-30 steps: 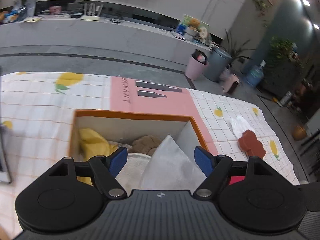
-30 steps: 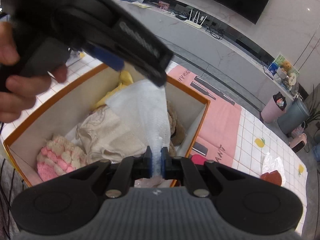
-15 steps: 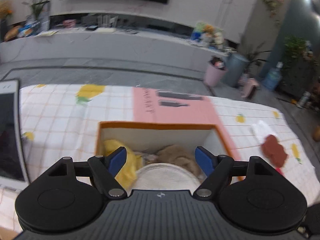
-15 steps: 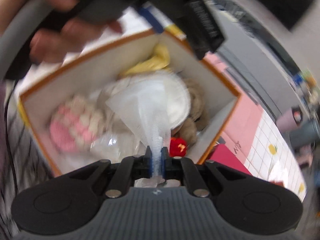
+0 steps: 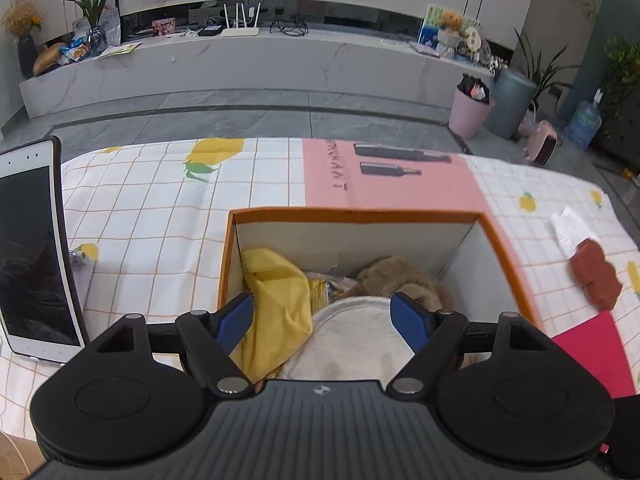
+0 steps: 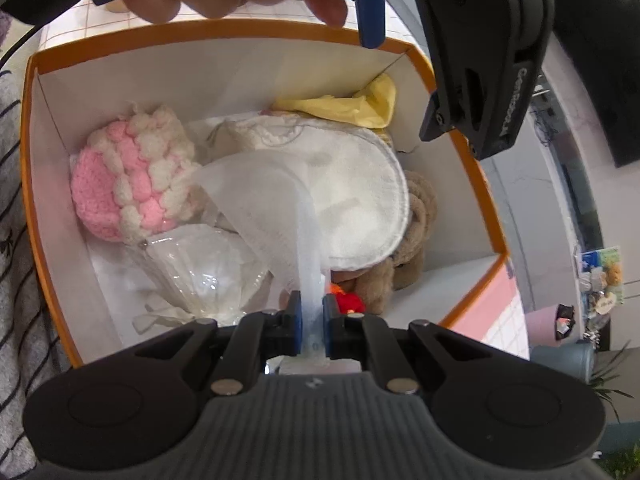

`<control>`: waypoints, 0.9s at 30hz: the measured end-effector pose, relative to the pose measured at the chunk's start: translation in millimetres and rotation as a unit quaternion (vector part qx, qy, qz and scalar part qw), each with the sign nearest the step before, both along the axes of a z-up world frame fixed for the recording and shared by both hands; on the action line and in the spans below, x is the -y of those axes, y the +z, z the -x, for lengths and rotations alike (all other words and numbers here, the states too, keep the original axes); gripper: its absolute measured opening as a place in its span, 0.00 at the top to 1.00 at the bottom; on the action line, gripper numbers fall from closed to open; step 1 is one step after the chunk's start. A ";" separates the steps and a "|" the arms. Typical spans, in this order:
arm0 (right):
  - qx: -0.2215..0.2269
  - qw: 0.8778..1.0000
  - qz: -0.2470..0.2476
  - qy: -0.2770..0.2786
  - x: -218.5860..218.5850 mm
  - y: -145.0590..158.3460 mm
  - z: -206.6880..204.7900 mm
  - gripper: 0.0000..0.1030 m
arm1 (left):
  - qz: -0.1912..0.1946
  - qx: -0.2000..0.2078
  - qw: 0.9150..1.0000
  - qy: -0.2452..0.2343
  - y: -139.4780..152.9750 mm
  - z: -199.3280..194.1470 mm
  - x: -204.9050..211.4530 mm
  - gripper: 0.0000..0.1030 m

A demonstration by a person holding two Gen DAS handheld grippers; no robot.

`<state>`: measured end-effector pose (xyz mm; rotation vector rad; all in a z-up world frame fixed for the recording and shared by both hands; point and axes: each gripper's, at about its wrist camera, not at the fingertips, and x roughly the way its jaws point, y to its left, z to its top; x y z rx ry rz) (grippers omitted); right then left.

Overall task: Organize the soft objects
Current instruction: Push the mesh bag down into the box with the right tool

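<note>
An orange-rimmed white box (image 6: pixel 48 56) (image 5: pixel 360 213) holds soft things: a pink and white knitted hat (image 6: pixel 128 184), a round white pad (image 6: pixel 360 200) (image 5: pixel 360 344), a yellow cloth (image 6: pixel 356 104) (image 5: pixel 280 300), a brown plush toy (image 6: pixel 408 248) (image 5: pixel 396 280) and a clear plastic bag (image 6: pixel 204 272). My right gripper (image 6: pixel 311 320) is shut on a thin white cloth (image 6: pixel 272 204) that hangs down into the box. My left gripper (image 5: pixel 322 320) stands open above the box's near side, nothing between its blue pads. A hand holds it at the top of the right wrist view (image 6: pixel 472 40).
The box stands on a checked tablecloth with lemon prints (image 5: pixel 160 208) and a pink panel (image 5: pixel 384 184). A phone (image 5: pixel 32 248) lies at the left, a brown soft piece (image 5: pixel 596 280) and white plastic (image 5: pixel 568 228) at the right, a red sheet (image 5: pixel 592 348) beside the box.
The right gripper has rolled and sunk toward the box, carrying the white cloth inside. The left gripper's view has swung so the box sits centred; its jaws stayed open.
</note>
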<state>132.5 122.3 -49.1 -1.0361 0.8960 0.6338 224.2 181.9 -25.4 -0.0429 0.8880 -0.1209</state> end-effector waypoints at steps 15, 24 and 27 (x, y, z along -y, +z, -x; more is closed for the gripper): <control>-0.013 1.000 -0.008 -0.016 0.0 -4.7 -6.2 0.75 | -0.006 -0.013 1.000 -0.009 -3.6 -1.0 3.4 0.11; -0.026 0.999 -0.035 -0.012 0.4 12.0 1.5 0.36 | -0.024 -0.013 1.000 -0.013 -4.0 1.9 5.6 0.11; -0.025 0.998 -0.052 -0.015 2.8 19.4 4.9 0.23 | -0.021 -0.012 1.000 -0.018 -2.6 2.8 6.8 0.11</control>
